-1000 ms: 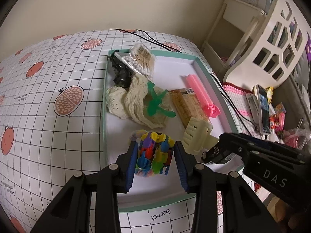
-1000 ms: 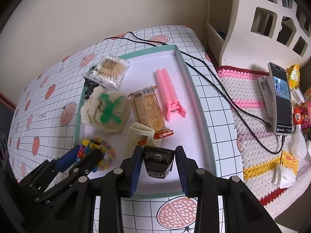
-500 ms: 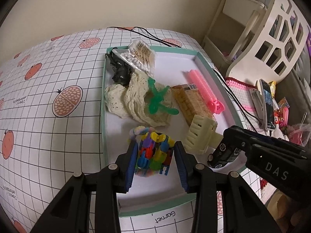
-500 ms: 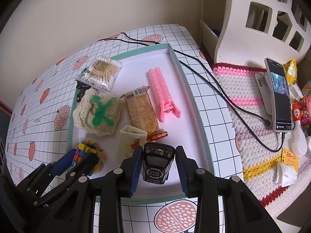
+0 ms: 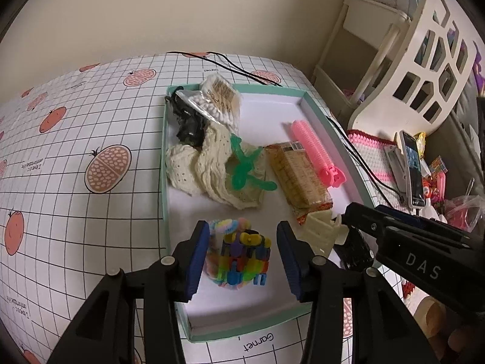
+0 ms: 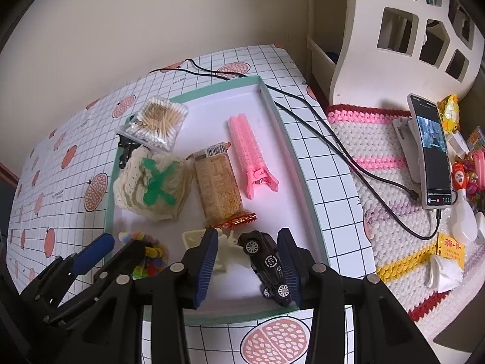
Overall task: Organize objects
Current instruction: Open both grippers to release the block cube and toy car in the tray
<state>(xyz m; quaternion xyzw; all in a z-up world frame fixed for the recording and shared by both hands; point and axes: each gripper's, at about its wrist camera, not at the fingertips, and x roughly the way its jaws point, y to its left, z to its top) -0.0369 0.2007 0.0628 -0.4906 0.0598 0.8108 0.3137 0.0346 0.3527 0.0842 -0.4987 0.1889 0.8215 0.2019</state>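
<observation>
While the released left tool [image 5: 241, 256] straddles colourful clips [image 5: 242, 261], only the right view shows the toy car [image 6: 268, 262] between the right tool's [image 6: 247, 264] parted fingers.

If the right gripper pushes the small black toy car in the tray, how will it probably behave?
The toy car has free-looking wheels, so a push along its length may make it roll on the smooth tray. It looks rigid, likely light. It lies between the open fingers of the right gripper, touching the cream hair claw, which could shift too.
</observation>
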